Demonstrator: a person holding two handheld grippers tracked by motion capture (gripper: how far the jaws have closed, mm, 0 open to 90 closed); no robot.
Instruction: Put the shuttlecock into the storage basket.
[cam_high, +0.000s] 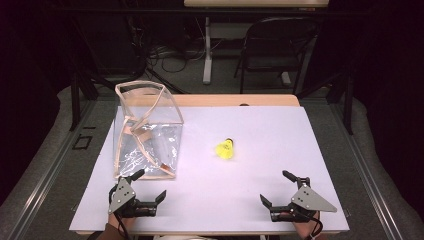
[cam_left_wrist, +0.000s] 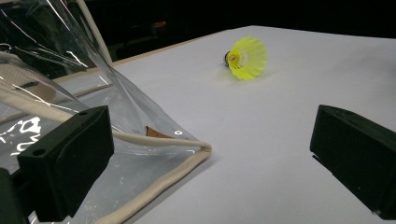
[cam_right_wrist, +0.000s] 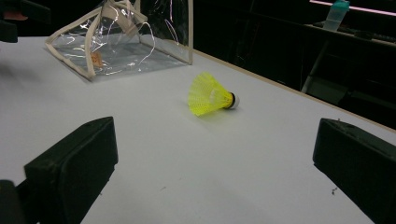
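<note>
A yellow shuttlecock (cam_high: 225, 149) lies on its side near the middle of the white table (cam_high: 260, 125); it also shows as the shuttlecock (cam_left_wrist: 246, 58) and shuttlecock (cam_right_wrist: 210, 94). A clear plastic bag (cam_high: 146, 130) with cream trim stands at the left, and its near corner (cam_left_wrist: 187, 149) lies just ahead of my left gripper (cam_high: 149, 184). The left gripper is open, nothing between its jaws. My right gripper (cam_high: 274, 189) is open near the front right edge, pointing toward the shuttlecock and well short of it. The bag (cam_right_wrist: 121, 39) sits far off in the right gripper view.
A dark folding chair (cam_high: 280, 45) and a table leg (cam_high: 207, 50) stand beyond the far edge. Cables lie on the floor behind the table. A bottle (cam_right_wrist: 337, 14) stands on a distant shelf.
</note>
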